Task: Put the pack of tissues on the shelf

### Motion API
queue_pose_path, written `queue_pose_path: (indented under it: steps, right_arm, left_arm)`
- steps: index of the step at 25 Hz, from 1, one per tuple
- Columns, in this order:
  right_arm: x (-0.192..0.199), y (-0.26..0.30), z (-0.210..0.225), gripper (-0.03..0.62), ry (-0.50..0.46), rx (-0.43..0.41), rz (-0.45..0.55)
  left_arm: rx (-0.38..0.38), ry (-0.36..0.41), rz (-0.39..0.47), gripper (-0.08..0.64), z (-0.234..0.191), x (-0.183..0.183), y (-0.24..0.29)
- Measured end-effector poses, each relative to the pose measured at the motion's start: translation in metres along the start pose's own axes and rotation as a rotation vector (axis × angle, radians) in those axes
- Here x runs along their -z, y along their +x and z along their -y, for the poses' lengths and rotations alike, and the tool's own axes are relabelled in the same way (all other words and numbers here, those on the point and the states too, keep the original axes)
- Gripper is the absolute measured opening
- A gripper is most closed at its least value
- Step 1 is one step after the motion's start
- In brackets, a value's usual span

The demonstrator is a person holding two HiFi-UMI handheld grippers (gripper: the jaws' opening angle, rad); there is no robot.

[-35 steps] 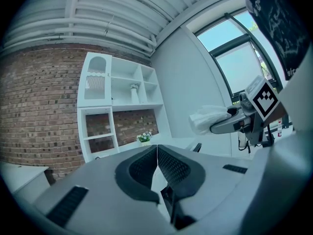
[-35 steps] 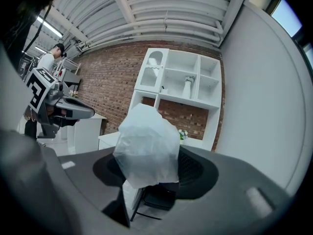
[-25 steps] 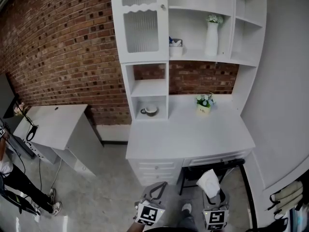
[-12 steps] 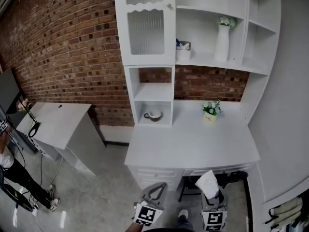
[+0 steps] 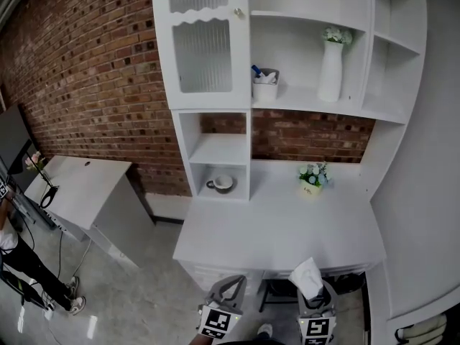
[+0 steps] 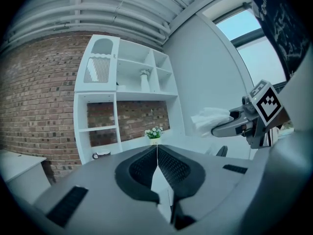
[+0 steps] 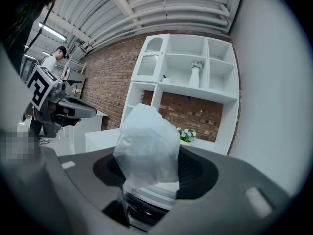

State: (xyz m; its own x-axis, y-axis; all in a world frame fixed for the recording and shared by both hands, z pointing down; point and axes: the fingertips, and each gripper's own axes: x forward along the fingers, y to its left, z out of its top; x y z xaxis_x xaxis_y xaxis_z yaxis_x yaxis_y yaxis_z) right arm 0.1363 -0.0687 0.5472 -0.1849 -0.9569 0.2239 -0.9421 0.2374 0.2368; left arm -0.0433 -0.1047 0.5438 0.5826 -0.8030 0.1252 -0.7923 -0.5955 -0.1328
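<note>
– Coming closer now, is it? The white shelf unit (image 5: 287,85) is filling more of the head view than a moment ago.
– Yes, and the counter (image 5: 280,228) is lying just ahead of both grippers, so the approach is nearly ending, I think.
– And the jaws?
– The left gripper (image 5: 230,287) is keeping its jaws closed on nothing. The right gripper (image 5: 316,304) is gripping the pack of tissues (image 5: 307,277), low before the counter edge, not yet on a shelf.

Home study: white shelved desk (image 5: 280,228), brick wall (image 5: 86,85).
</note>
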Motion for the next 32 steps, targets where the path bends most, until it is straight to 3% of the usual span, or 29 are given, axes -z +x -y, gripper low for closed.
queue_pose_path:
  steps: [18,32]
  right_arm:
    - [0.01,0.062,0.093,0.247,-0.005,-0.069,0.009]
    - [0.01,0.091,0.109,0.247,0.002,-0.092,0.011]
  left_arm:
    - [-0.069,0.024,-0.01,0.011,0.023,-0.014,0.105]
    - [-0.104,-0.004,0.004,0.011,0.008,-0.022,0.128]
